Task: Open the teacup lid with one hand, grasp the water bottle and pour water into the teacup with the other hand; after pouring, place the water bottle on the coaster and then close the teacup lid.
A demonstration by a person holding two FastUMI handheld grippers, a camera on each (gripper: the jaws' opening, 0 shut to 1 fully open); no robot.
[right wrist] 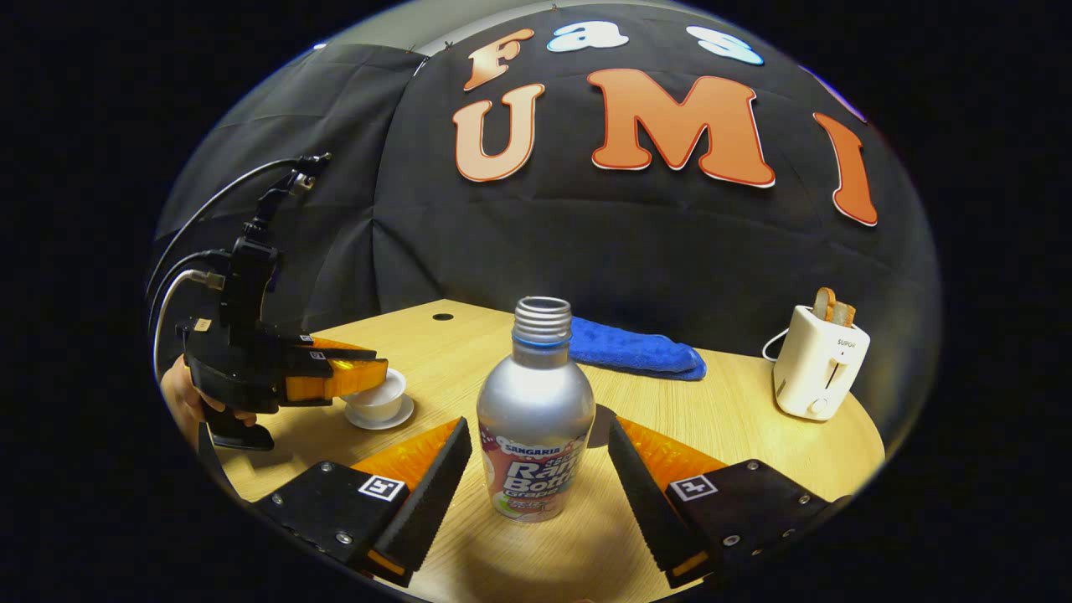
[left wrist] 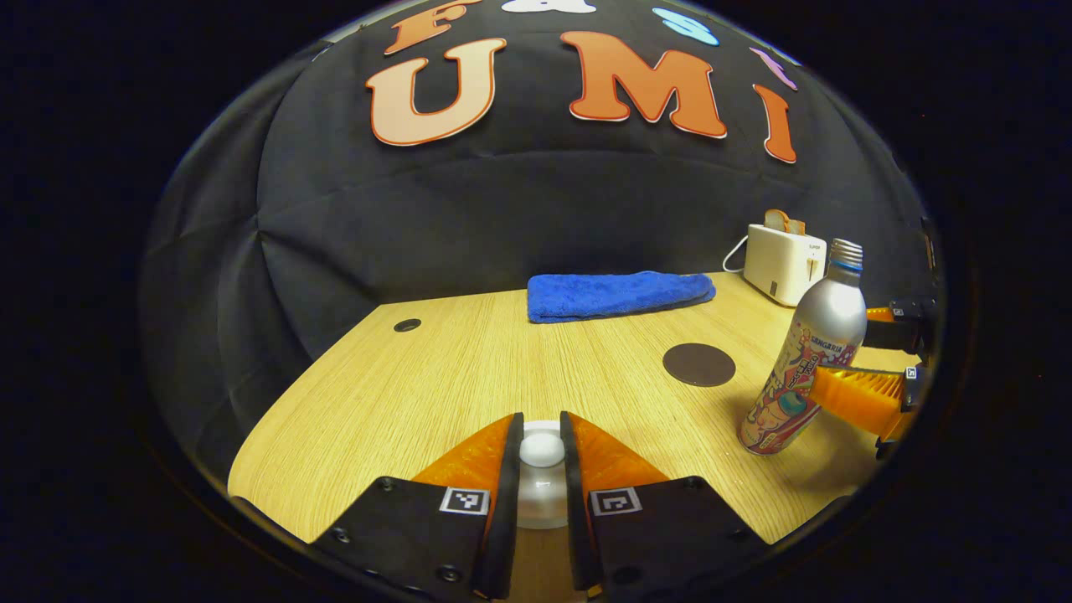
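Spanning the booth, our wooden worktop (left wrist: 402, 394) carries a towel (left wrist: 620, 295) at 12 o'clock; left jaws pinch the lid (left wrist: 542, 450), right jaws gape around the bottle (right wrist: 536, 410).

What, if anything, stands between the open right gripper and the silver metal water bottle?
Nothing visible: the silver metal water bottle stands upright between the right gripper's spread fingers, only bare wooden table around it.

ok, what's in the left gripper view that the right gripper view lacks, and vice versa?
Left gripper view: the left claw closed on the teacup lid knob, and the whole coaster. Right gripper view: the teacup on its saucer, a hand holding that claw. Both: water bottle, blue towel, toaster, table.
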